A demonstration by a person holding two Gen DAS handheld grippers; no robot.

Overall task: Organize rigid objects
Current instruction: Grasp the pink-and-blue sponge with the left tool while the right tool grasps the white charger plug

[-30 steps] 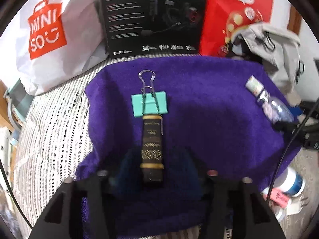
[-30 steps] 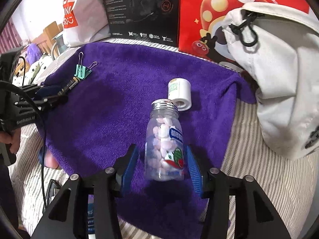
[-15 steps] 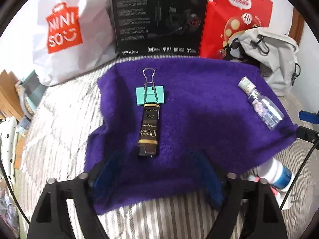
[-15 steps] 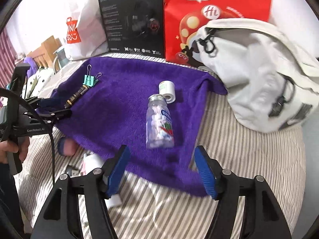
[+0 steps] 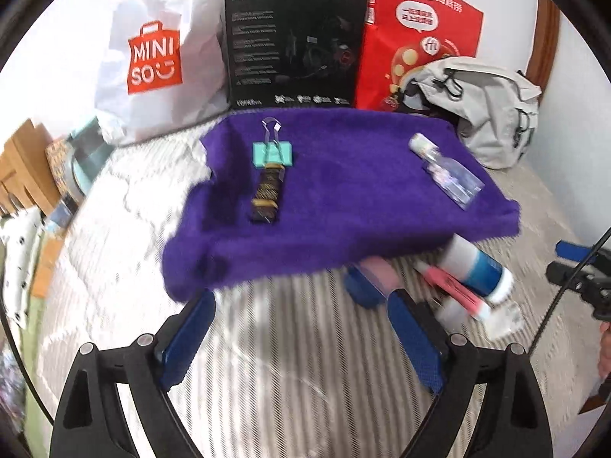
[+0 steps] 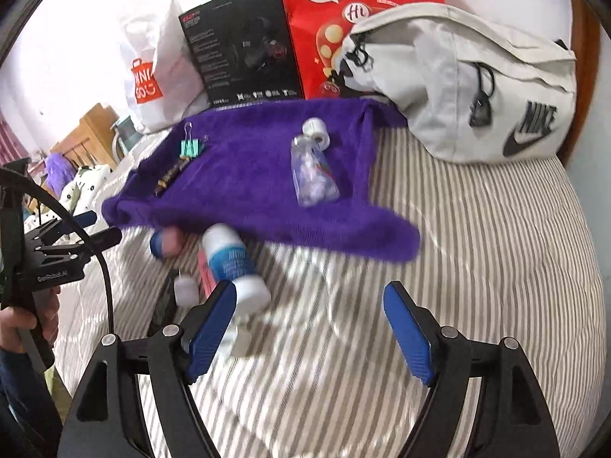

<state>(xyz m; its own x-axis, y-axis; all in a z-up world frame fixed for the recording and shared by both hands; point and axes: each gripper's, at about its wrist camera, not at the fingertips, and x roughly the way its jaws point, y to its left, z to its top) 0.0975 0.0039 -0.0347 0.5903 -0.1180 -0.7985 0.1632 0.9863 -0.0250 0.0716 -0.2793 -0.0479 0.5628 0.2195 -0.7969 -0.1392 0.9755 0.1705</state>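
Observation:
A purple towel (image 5: 343,191) (image 6: 248,175) lies on the striped bed. On it rest a teal binder clip (image 5: 272,152) (image 6: 189,147), a dark gold-banded tube (image 5: 267,198) (image 6: 171,174) just below the clip, a clear candy bottle (image 5: 450,179) (image 6: 313,179) and its white cap (image 5: 420,141) (image 6: 316,129). Off the towel's near edge lie a blue-and-white bottle (image 5: 477,267) (image 6: 233,263), a pink item (image 5: 450,290) and a blue-capped pink object (image 5: 370,278) (image 6: 166,242). My left gripper (image 5: 301,337) and right gripper (image 6: 309,332) both hover open and empty over the bedsheet.
At the back stand a white shopping bag (image 5: 152,53), a black box (image 5: 294,42) and a red paper bag (image 5: 416,34). A grey backpack (image 6: 477,84) sits at the right. A person's hand holds the left gripper's handle (image 6: 23,324). Wooden furniture (image 5: 23,164) lies left.
Both grippers have pulled back from the towel toward the bed's near side. The left one let go of the dark tube and the right one of the candy bottle; both lie on the towel.

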